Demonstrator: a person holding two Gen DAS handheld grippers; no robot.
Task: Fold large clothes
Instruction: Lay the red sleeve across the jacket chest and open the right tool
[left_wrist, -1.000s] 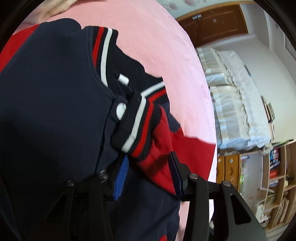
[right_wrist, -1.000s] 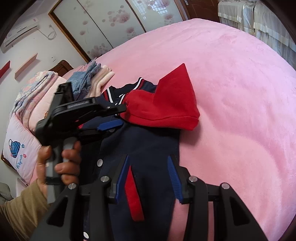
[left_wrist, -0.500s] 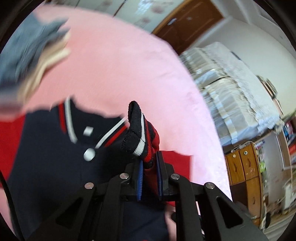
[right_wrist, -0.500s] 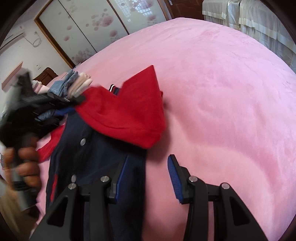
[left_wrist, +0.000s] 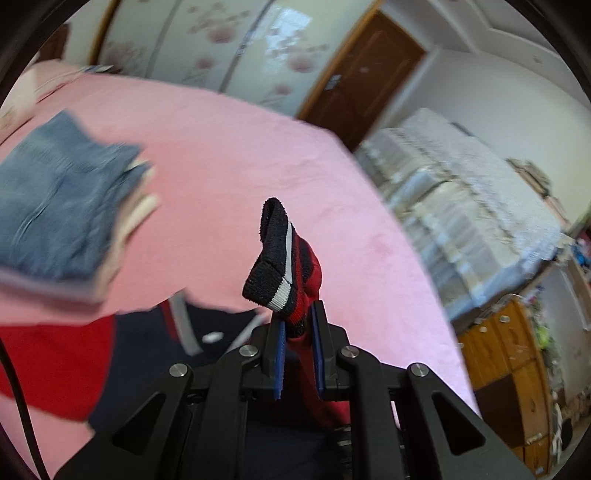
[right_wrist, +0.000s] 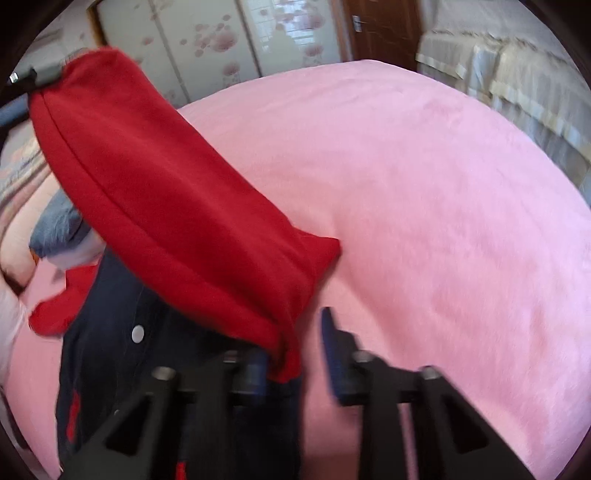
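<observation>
A navy jacket (right_wrist: 107, 354) with red sleeves and white snaps lies on the pink bedspread (right_wrist: 443, 221). My left gripper (left_wrist: 297, 326) is shut on one red sleeve just behind its black, white-striped cuff (left_wrist: 275, 264), which sticks up above the pads. In the right wrist view that sleeve (right_wrist: 166, 206) stretches through the air from the left gripper (right_wrist: 22, 79) at top left down to the jacket's shoulder. My right gripper (right_wrist: 291, 341) sits at that lower end with its jaws closing. The red fabric lies against the left pad, and a gap shows before the right pad.
A folded stack with blue denim on top (left_wrist: 55, 214) rests on the bed beyond the jacket. Behind the bed are floral sliding wardrobe doors (left_wrist: 221, 48) and a brown door (left_wrist: 362, 74). White-covered furniture (left_wrist: 461, 192) and a wooden cabinet (left_wrist: 509, 362) stand to the right.
The left gripper closed on the sleeve near its cuff and lifted it high, pulling the sleeve taut. The right gripper slid to the sleeve's shoulder end and its jaws narrowed.
</observation>
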